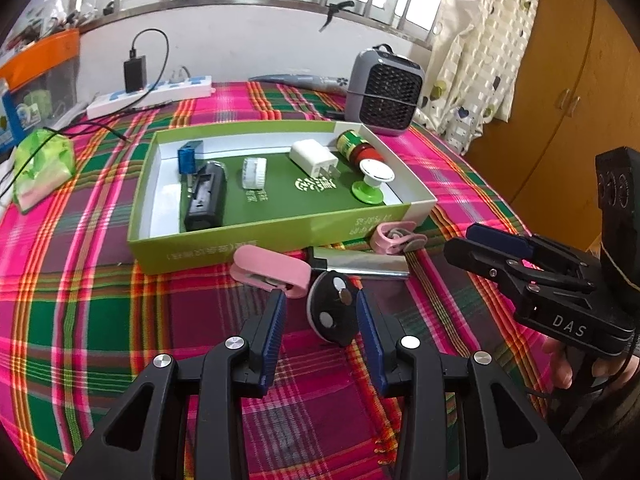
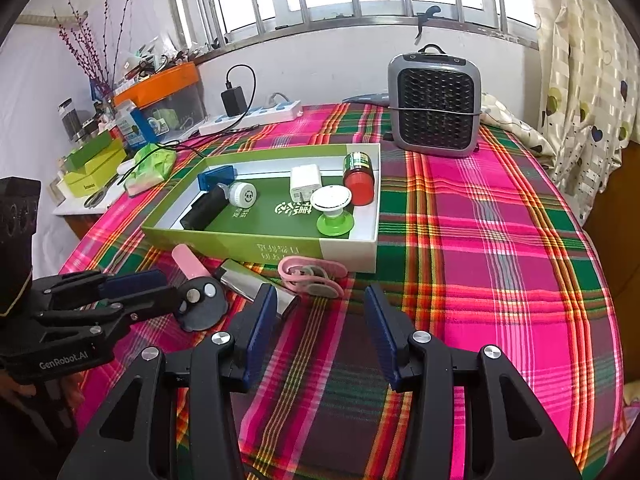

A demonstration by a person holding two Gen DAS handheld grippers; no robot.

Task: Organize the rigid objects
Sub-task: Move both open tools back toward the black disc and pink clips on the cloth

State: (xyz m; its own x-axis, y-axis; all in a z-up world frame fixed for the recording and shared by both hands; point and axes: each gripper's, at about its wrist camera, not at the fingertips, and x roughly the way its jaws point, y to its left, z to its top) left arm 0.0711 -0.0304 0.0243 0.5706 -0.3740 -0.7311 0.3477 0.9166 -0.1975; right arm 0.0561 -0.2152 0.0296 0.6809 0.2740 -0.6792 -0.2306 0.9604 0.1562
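A green box [image 1: 256,240] [image 2: 224,240] on the plaid cloth holds a black case [image 1: 206,196], a blue block [image 1: 189,156], a white cap [image 1: 255,172], a white charger [image 1: 314,158], a red-lidded jar [image 1: 358,146] and a green-and-white suction holder [image 1: 372,184]. In front of it lie a pink clip [image 1: 272,270], a silver lighter [image 1: 360,264] and a pink loop clip [image 1: 396,236] [image 2: 312,276]. My left gripper [image 1: 321,312] [image 2: 172,292] is open around a black disc [image 1: 332,312] [image 2: 202,304]; the disc touches the right finger. My right gripper [image 2: 320,308] [image 1: 472,240] is open and empty.
A grey heater [image 1: 384,92] [image 2: 434,106] stands behind the box. A power strip with a black adapter [image 1: 152,92] lies at the back. A green tissue pack [image 1: 42,164] sits at the left. Shelves with clutter [image 2: 120,120] are at the far left.
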